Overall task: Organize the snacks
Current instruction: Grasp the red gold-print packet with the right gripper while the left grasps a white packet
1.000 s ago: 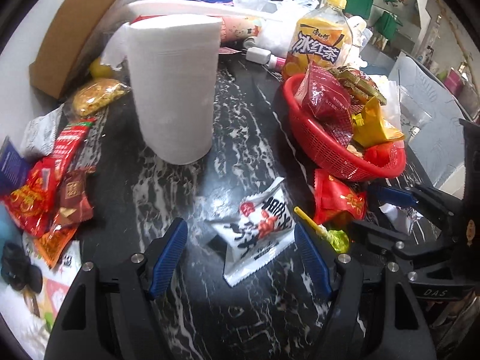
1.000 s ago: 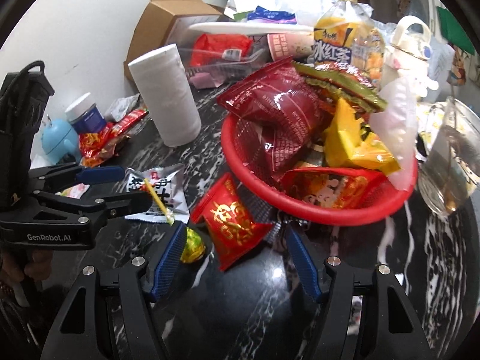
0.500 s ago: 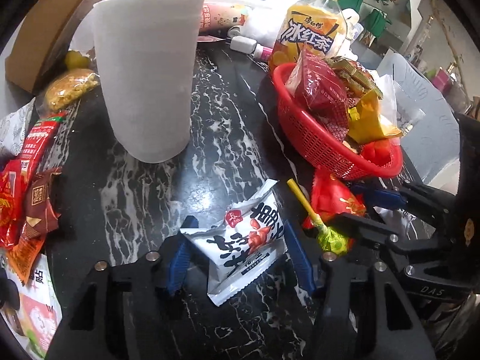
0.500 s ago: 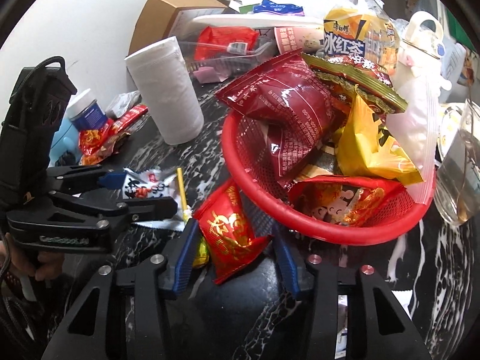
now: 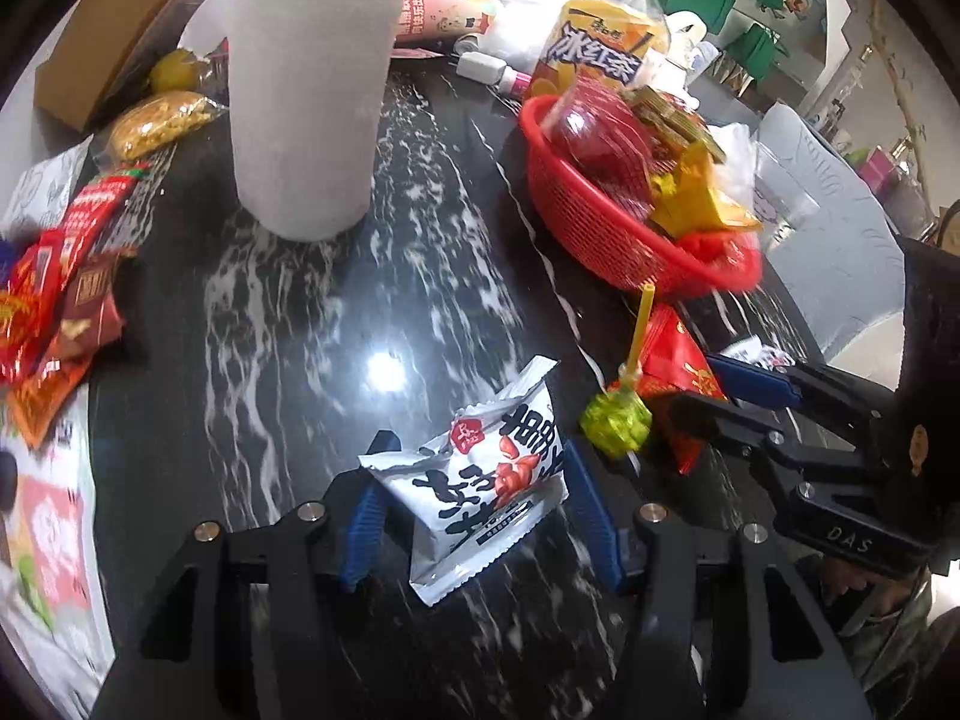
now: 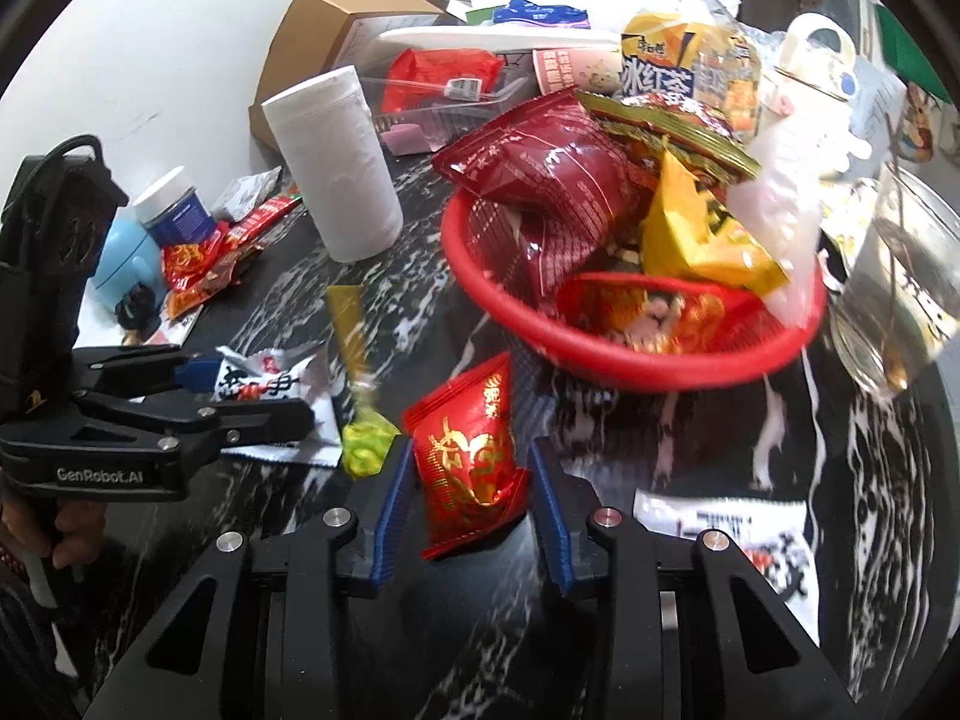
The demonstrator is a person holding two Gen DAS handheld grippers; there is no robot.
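My left gripper (image 5: 474, 510) is shut on a white snack packet (image 5: 480, 480) with black and red print, held just above the black marble table. My right gripper (image 6: 471, 489) is shut on a red and gold snack packet (image 6: 471, 450); it also shows in the left wrist view (image 5: 678, 366). A green lollipop (image 6: 363, 450) with a yellow stick lies between the two packets. A red basket (image 6: 630, 354) heaped with snack packets stands just beyond the right gripper and shows in the left wrist view (image 5: 606, 228).
A white paper roll (image 5: 306, 90) stands at the back left. Red snack packets (image 5: 54, 300) lie at the left table edge. An iced tea bottle (image 6: 684, 66) and a cardboard box (image 6: 348, 18) stand behind the basket. A glass jar (image 6: 900, 282) stands at the right. Another white packet (image 6: 738, 534) lies near the right gripper.
Both grippers have closed from open: the left onto the white packet, the right onto the red and gold packet. Both packets now sit tilted between the fingers. The lollipop has shifted slightly.
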